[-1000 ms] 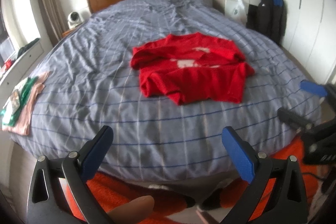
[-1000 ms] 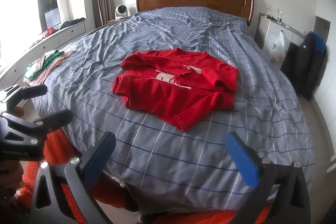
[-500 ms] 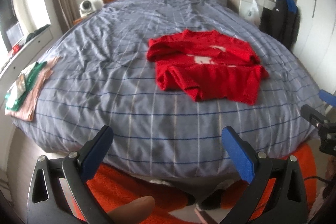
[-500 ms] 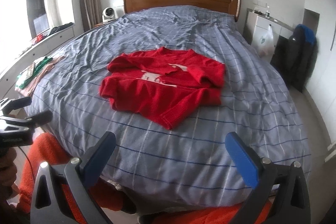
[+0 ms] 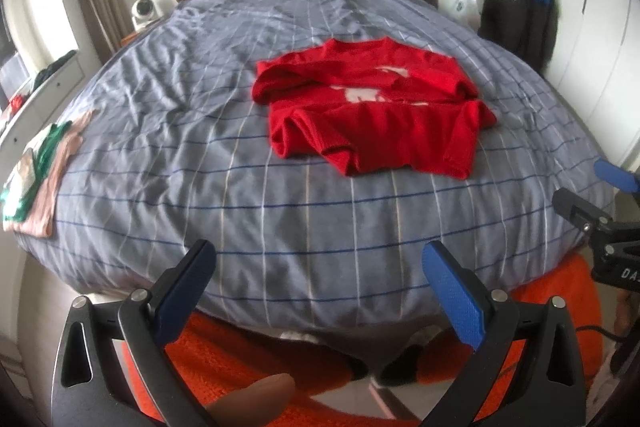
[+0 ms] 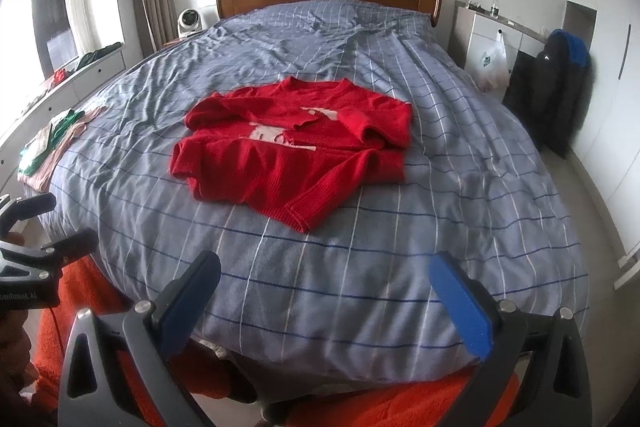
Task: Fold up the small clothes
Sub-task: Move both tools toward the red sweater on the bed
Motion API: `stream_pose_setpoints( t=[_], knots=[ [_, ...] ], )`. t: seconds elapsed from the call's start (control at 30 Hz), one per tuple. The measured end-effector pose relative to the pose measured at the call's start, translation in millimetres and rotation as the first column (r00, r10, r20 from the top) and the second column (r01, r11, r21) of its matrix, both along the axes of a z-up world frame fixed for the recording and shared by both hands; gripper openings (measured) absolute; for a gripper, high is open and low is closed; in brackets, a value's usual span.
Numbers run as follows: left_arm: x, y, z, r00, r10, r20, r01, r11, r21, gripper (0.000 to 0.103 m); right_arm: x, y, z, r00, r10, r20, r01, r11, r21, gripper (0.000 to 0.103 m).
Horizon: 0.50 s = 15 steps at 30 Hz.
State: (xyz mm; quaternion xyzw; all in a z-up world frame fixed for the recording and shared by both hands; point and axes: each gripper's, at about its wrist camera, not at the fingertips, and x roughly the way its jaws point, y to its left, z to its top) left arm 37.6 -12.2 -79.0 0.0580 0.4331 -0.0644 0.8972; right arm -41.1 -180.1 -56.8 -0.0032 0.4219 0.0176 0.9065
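Ahead of both wide-apart, empty grippers, left (image 5: pixel 318 287) and right (image 6: pixel 326 293): rumpled red sweater (image 6: pixel 292 151) on checked duvet (image 6: pixel 360 267), white motif partly hidden by folds.

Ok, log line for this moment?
left gripper open | right gripper open | red sweater crumpled on bed, untouched

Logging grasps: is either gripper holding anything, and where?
Nothing. Left gripper and right gripper are open, short of the red sweater.

Bright daylight comes from the window (image 6: pixel 24 27) left of the bed (image 6: pixel 360 267), edges bend round and dark, and the left wrist picture looks blurry.
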Motion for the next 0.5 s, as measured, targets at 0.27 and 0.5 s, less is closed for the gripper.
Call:
stream_pose_setpoints(
  t=[0.27, 0.5],
  knots=[
    [2, 7, -7, 0.999, 0.022, -0.046, -0.023, 0.999, -0.026, 0.103, 2, 11, -3, 0.999, 0.03, -0.013, -0.03, 0.999, -0.015, 0.103],
    [3, 7, -8, 0.998, 0.034, -0.05, -0.036, 0.999, -0.026, 0.103, 1, 13, -4, 0.999, 0.031, -0.02, -0.031, 0.999, -0.017, 0.103]
  ],
)
